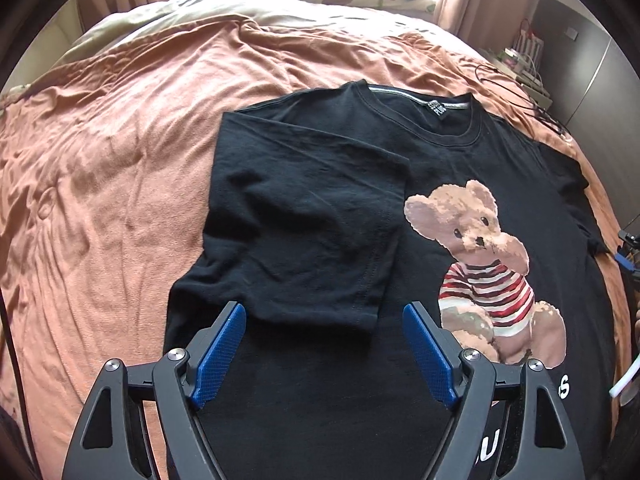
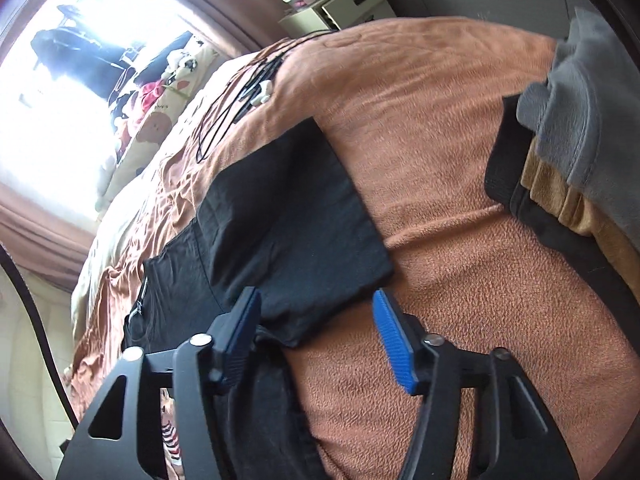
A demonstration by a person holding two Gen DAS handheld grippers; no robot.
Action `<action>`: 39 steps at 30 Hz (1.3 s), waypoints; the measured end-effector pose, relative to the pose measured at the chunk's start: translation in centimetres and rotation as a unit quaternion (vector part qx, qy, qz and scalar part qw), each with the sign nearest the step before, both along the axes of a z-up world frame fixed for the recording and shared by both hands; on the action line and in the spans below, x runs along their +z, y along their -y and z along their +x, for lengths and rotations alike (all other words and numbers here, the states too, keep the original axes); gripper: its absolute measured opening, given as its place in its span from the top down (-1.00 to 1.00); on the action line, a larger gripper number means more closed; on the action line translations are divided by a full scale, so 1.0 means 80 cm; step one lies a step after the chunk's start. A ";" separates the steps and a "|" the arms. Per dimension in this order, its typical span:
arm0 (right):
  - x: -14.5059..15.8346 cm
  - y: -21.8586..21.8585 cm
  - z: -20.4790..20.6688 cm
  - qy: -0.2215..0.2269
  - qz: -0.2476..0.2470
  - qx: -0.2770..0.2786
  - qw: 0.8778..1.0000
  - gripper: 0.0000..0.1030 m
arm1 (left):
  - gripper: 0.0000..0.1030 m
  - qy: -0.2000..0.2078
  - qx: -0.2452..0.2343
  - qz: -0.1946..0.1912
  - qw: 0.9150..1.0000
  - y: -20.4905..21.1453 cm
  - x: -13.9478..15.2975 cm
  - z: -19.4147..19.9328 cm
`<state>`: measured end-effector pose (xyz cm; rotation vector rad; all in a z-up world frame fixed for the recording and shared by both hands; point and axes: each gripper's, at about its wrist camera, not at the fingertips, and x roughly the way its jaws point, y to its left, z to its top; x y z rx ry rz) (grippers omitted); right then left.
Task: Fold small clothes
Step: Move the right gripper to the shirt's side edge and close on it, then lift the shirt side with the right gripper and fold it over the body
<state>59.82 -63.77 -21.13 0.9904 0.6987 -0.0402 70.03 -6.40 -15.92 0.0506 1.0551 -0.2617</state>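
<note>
Black T-shirt [image 1: 304, 392] lay front-up on the orange bedspread [image 1: 104, 184], neck toward the far end of the bed.

Going from left to right in the left wrist view: the shirt's left sleeve [image 1: 304, 216] had already been turned inward and rested flat over the chest, its hem reaching almost to the printed teddy bear [image 1: 486, 276]. The left gripper [image 1: 324, 320] hung just above the lower edge of that folded sleeve, its blue pads [image 1: 218, 356] spread wide and pinching nothing. Further right, the other sleeve [image 1: 576, 184] lay unfolded, stretched out toward the bed's edge.

In the right wrist view, the right gripper [image 2: 316, 308] was also spread apart and empty, poised over the corner of that outstretched sleeve [image 2: 288, 216], one finger above the black cloth and the other above the bedspread. A stack of folded clothes [image 2: 576, 148] sat well apart at the right.

By my judgement the first side fold was finished and the second was in hand. The next move would call for lowering the right gripper, closing on the sleeve's edge, and carrying it across to overlap the first fold.

Readable writing: the neck label [image 1: 439, 109] looked like two short words, the second probably "PLUS", and white letters [image 1: 490, 446] near the hem showed a "U" and an "S" only, the rest hidden.
</note>
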 end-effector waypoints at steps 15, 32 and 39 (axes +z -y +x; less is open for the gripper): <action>-0.035 0.031 0.021 -0.002 0.052 -0.020 0.998 0.40 | -0.60 0.010 0.005 0.005 1.000 -0.003 -0.001 0.009; 0.076 -0.051 0.000 0.181 -0.098 0.096 0.974 0.97 | -0.60 0.019 0.034 0.002 0.999 -0.043 0.011 0.005; 0.083 -0.093 0.003 0.196 -0.159 0.190 0.949 0.97 | -0.60 0.028 0.032 0.002 0.999 -0.049 0.020 0.001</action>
